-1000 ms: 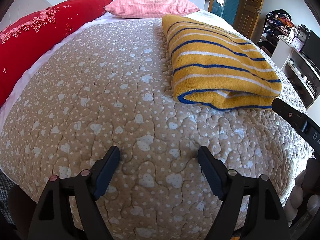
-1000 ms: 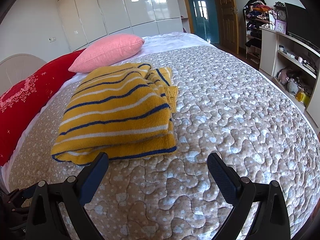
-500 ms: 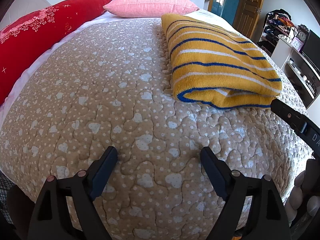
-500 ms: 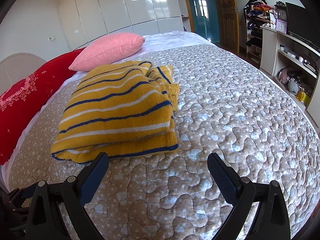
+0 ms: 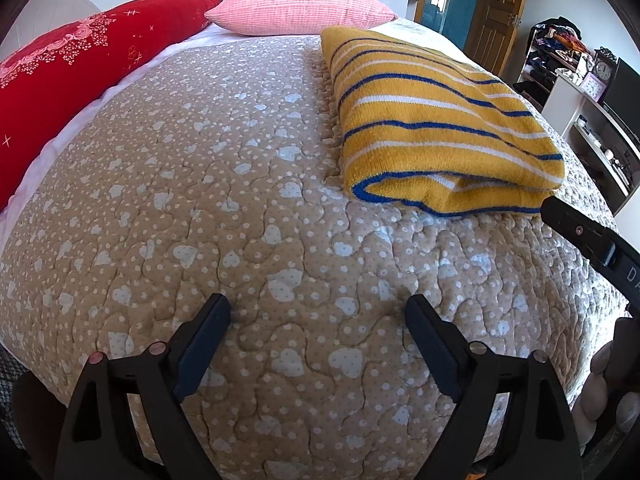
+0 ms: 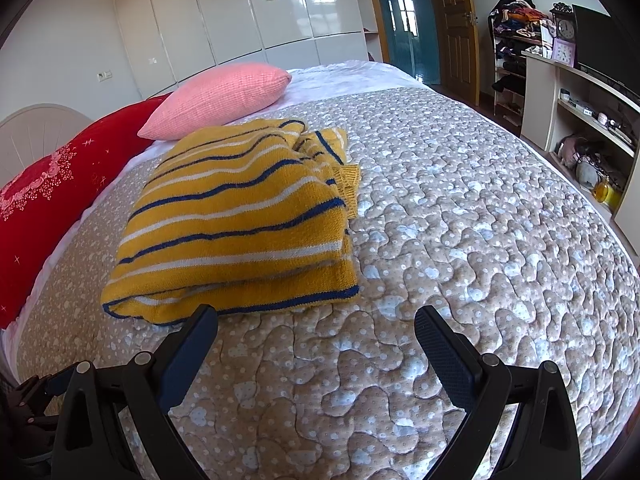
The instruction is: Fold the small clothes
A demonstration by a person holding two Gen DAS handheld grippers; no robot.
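A folded yellow sweater (image 5: 432, 120) with blue and white stripes lies on the beige quilted bedspread (image 5: 240, 200); in the right wrist view the sweater (image 6: 236, 220) lies just beyond my left finger. My left gripper (image 5: 318, 316) is open and empty, low over the quilt, with the sweater ahead to its right. My right gripper (image 6: 316, 328) is open and empty, just in front of the sweater's near folded edge. The right gripper's body (image 5: 592, 236) shows at the right edge of the left wrist view.
A red pillow (image 5: 72, 72) and a pink pillow (image 5: 300, 8) lie at the head of the bed. White wardrobes (image 6: 260, 12) stand behind. A white shelf unit (image 6: 580, 112) with clutter and a wooden door (image 6: 452, 24) stand right of the bed.
Both grippers have drawn slightly back and down from the sweater. The sweater stays folded in place and both grippers stay open.
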